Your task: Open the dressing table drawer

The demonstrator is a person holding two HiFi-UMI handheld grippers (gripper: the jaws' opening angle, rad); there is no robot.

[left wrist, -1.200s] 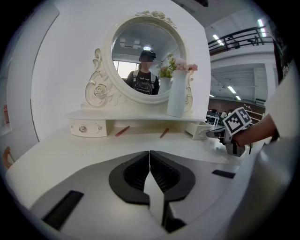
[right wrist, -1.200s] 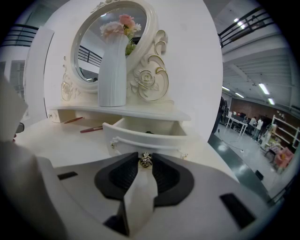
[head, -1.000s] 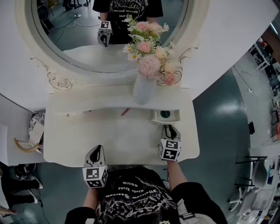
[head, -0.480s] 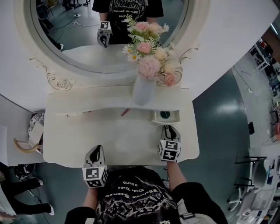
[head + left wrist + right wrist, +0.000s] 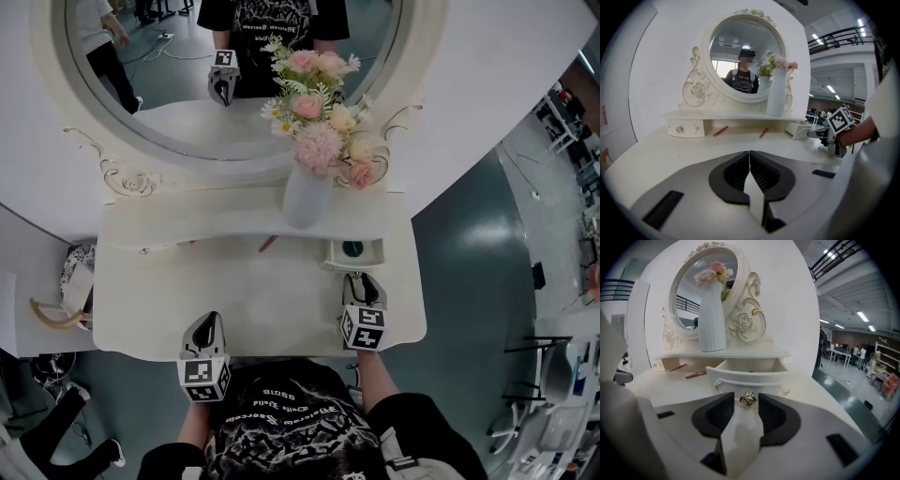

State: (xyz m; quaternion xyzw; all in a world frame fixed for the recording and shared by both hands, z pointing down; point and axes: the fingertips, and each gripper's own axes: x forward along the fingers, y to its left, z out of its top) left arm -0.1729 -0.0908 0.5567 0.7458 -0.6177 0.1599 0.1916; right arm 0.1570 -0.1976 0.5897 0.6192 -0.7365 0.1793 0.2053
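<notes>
Right claw [image 5: 746,401]: jaws have just been opening and now stand apart, with the gold knob [image 5: 748,399] of the drawer [image 5: 747,375] between them, unclamped. That drawer stands pulled out beneath the shelf [image 5: 722,354] at the right rear corner of the bench [image 5: 262,309]. Left claw [image 5: 749,155]: jaws closed together, empty, over the front edge. Shirt [image 5: 281,422] print is too small to read. Only the head view shows a dark item [image 5: 353,247] inside the drawer. Only the left gripper view shows a second, closed drawer [image 5: 685,128] at the left rear corner.

Two tools [image 5: 208,319] [image 5: 361,278], two small drawers [image 5: 684,127] [image 5: 746,375], two red sticks [image 5: 720,131] [image 5: 763,133], one white vase [image 5: 307,195], one round mirror [image 5: 187,94]
</notes>
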